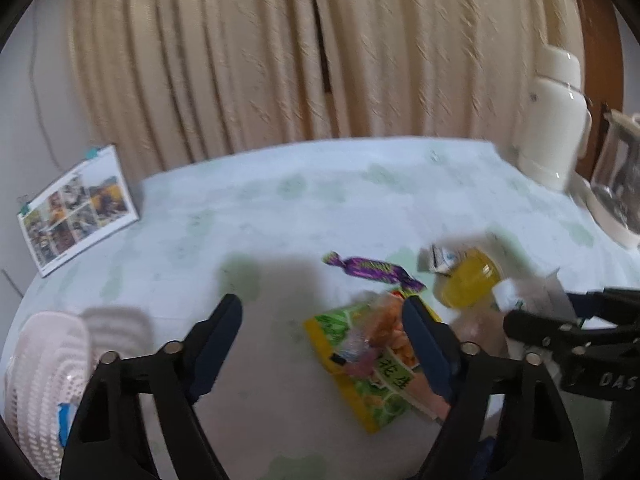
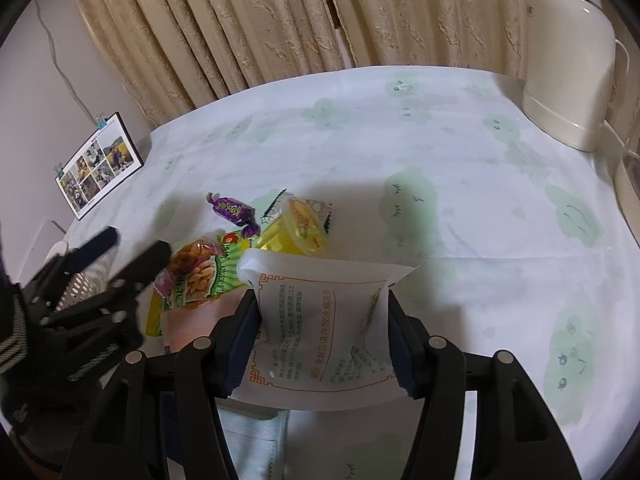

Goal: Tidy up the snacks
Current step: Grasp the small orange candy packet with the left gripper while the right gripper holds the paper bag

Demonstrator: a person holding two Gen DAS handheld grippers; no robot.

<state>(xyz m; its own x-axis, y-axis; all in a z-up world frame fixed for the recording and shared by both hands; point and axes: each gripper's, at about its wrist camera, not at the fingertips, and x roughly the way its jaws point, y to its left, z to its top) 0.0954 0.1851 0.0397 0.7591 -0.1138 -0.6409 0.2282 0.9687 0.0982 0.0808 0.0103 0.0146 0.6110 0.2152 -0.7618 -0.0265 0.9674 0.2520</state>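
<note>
Right hand-held gripper [image 2: 322,334] clamped on white printed pouch [image 2: 320,320], lifted clear for sorting. Left hand-held gripper [image 1: 322,344] gaping wide, aimed at peanut packet [image 1: 368,364]; pink basket [image 1: 44,384] at 8 o'clock, likely drop spot.

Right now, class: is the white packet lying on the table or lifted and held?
Held: the right gripper has its jaws closed on the white packet, squeezing both sides.

— What colours do I have here?
— My pouch [image 2: 316,320] is white with an orange frame and orange print. The candy [image 2: 234,212] is purple, the jelly cup [image 2: 298,232] yellow.
— And the peanut bag [image 2: 200,276]?
— Green and yellow. My tablecloth [image 2: 460,168] is white with pale green smiling clouds; my curtain [image 2: 260,20] is beige.
</note>
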